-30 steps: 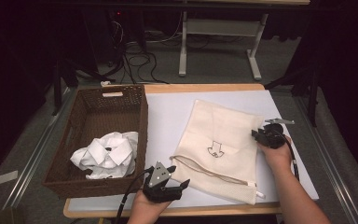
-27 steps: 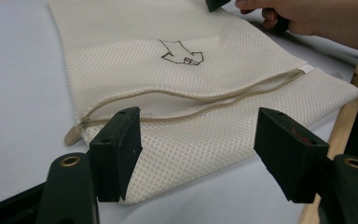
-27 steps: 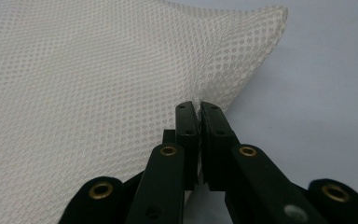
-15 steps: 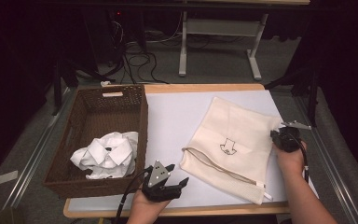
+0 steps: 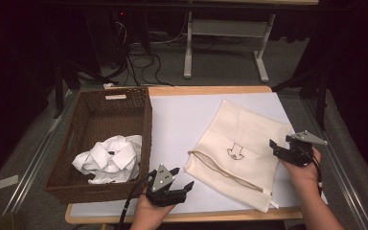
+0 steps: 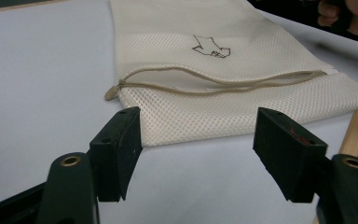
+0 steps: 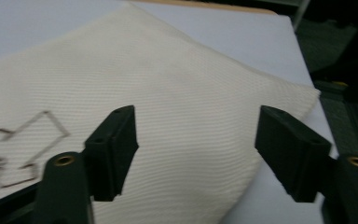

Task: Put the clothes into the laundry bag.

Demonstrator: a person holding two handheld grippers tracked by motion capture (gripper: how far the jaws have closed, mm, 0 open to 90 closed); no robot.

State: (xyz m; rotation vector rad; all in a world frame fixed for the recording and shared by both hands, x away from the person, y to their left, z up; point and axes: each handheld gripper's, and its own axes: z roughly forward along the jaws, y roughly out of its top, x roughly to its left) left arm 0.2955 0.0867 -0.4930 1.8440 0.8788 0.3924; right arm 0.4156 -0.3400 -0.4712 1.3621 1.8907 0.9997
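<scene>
A cream mesh laundry bag with a tan zip and a small outlined emblem (image 5: 242,146) is laid flat on the white table top (image 5: 182,120), toward its right half, with one corner close to the near wooden edge. It is judged light, limp and a little slippery on the smooth surface — a thing that will fold and drag rather than lift as a sheet. A pinch of a single layer at the zip mouth or at a corner hem is thought the surest hold; the tan zip pull (image 6: 112,91) at the bag's near left end would be small to catch.

The right gripper (image 5: 282,149) is held over the bag's right edge; its jaws have just been opening and stand wide, with nothing pressed between them, the cloth lying beneath. The left gripper (image 5: 175,181) is poised at the near table edge, just short of the bag's zip end, its jaws parted and empty.

To the left, a dark brown woven wicker basket (image 5: 124,103) is set on the table; a crumpled white collared shirt (image 5: 108,160) lies in its near end. The bag's zip is seen partly undone, though whether anything is inside cannot be told — it looks flat.
</scene>
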